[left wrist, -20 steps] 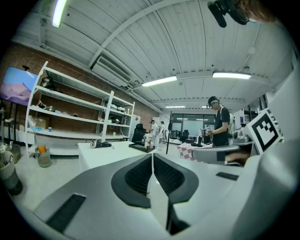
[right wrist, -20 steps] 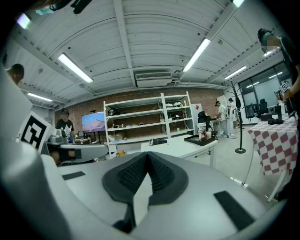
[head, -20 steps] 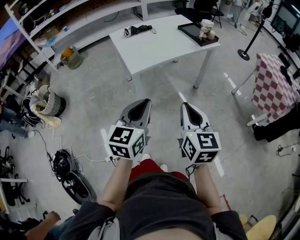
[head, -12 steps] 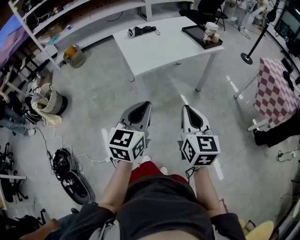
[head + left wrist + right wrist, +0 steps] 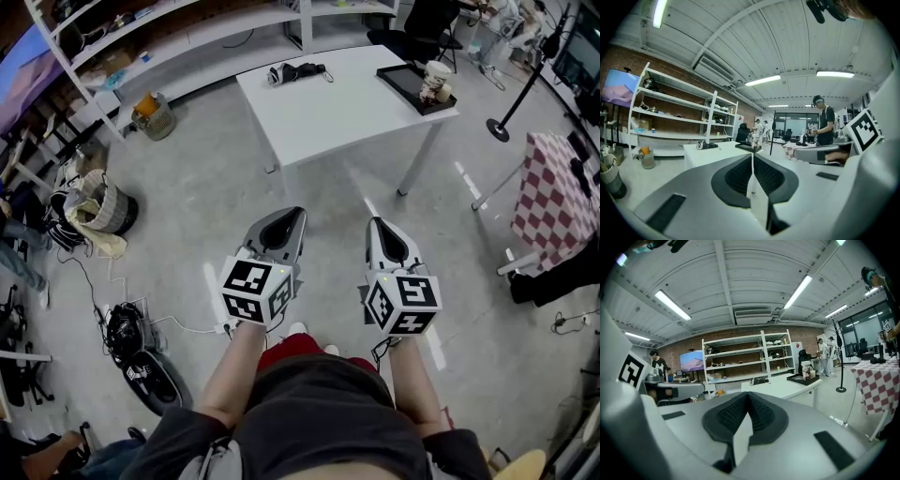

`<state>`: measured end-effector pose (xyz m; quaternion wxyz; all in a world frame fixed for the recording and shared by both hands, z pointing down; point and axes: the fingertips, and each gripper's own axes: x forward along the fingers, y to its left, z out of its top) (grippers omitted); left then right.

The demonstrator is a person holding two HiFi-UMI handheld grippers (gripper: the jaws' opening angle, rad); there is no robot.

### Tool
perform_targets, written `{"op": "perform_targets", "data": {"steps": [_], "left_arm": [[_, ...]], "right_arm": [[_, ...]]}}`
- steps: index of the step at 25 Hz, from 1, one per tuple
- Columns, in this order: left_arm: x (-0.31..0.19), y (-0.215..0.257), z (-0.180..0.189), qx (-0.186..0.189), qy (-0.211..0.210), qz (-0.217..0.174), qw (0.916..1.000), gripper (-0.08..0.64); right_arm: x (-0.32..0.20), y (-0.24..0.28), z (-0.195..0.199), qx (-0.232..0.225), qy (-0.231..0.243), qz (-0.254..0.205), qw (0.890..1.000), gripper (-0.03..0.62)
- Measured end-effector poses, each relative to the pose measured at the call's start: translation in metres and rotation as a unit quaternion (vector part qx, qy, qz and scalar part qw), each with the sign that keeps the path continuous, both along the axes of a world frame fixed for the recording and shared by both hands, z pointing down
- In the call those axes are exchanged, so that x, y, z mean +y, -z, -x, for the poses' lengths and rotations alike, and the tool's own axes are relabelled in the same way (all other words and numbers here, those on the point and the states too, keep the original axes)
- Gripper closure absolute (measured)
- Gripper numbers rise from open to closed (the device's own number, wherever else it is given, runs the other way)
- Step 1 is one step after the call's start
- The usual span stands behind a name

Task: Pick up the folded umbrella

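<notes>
In the head view, I see the black folded umbrella (image 5: 295, 72) on the white rectangular table (image 5: 347, 112) only as a small dark shape. Its strap and handle are too small to tell apart. I cannot identify the items on the flat black tray (image 5: 397, 77) at this size. The right edge cuts off the red-and-white checked cloth (image 5: 553, 183). My hands are hidden behind the marker cubes of the left gripper (image 5: 296, 214) and the right gripper (image 5: 375, 222).

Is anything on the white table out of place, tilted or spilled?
Nothing stands out. The folded umbrella lies flat near the far edge of the table, and the cup stands upright on the black tray; no spill shows.
</notes>
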<state>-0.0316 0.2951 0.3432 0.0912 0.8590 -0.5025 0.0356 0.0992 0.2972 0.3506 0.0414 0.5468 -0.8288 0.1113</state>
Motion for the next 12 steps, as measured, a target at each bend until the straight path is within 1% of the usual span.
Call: {"op": "perform_targets", "data": {"steps": [12], "left_arm": [[-0.030, -0.003, 0.031, -0.005, -0.021, -0.002, 0.9998, 0.535]], "right_arm": [[-0.028, -0.004, 0.037, 0.005, -0.013, 0.008, 1.000, 0.574]]}}
